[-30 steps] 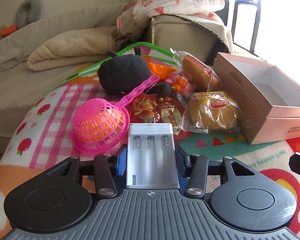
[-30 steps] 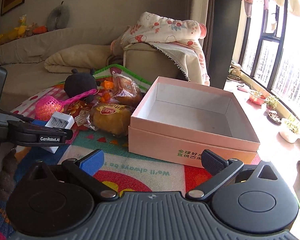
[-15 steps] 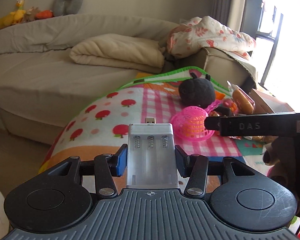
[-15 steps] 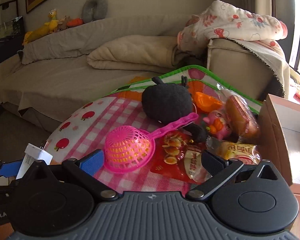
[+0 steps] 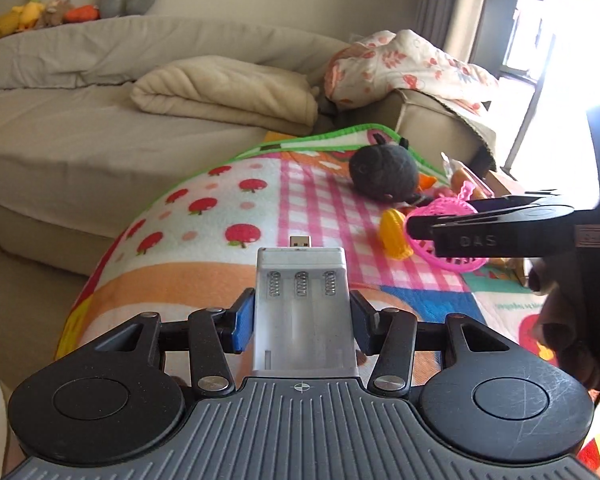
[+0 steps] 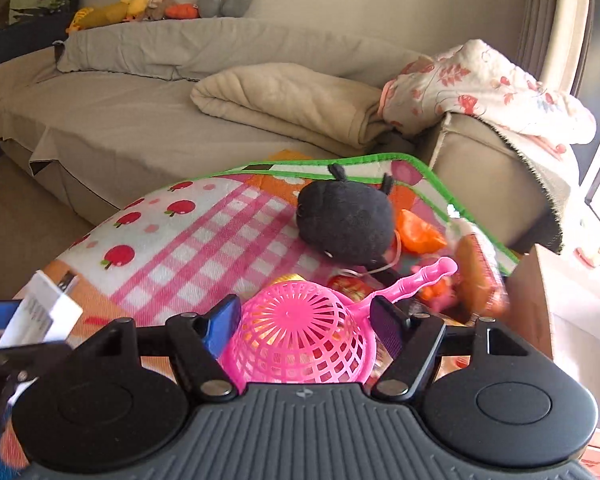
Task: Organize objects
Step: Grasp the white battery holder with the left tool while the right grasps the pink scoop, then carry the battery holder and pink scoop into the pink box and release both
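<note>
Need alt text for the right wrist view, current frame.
The right gripper straddles an upside-down pink plastic mesh scoop on a strawberry-print mat, fingers either side, contact unclear. A black plush toy lies beyond; a beige sofa fills the background.

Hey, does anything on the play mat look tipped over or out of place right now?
Yes: the pink strainer basket lies upside down on the mat, mesh dome up, between the right gripper fingers. A yellow piece sits beside its rim.

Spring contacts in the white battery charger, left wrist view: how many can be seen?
3. They sit side by side at the far end of the battery charger, near its USB plug: left, middle, right. The left gripper holds it.
</note>
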{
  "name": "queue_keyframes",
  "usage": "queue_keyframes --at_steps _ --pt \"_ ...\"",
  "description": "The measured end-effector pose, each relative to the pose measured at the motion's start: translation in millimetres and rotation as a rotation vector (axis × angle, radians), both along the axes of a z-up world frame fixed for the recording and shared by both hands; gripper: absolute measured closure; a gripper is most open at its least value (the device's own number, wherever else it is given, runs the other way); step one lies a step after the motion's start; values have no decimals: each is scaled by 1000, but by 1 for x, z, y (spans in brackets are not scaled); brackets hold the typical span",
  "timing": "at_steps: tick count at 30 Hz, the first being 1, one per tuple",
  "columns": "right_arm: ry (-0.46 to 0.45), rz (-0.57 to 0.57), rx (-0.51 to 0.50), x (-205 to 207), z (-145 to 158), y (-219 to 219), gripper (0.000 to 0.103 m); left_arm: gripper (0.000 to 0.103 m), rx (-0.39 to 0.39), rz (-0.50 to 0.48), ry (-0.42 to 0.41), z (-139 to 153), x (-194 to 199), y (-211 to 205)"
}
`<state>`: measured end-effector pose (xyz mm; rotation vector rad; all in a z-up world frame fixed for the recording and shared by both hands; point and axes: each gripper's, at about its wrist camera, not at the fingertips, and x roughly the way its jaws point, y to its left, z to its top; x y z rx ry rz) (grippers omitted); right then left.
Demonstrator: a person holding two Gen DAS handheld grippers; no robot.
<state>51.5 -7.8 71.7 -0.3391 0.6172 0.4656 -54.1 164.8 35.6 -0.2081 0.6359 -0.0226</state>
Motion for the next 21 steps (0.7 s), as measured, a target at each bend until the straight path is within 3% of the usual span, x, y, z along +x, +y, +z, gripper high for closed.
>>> queue_keyframes --at_steps 7,13,17,21 --pt "-40 29 -57 -77 21 -87 31 50 -11 -160 21 -1 -5 -52" --pt "-87 0 -56 -132 19 -152 31 50 -20 -307 -8 26 3 -115" --pt "-131 -49 -6 -151 17 -189 31 50 22 -390 -101 59 32 -173" --pt "-158 -112 39 -156 15 -221 31 50 13 -375 -119 78 90 -224"
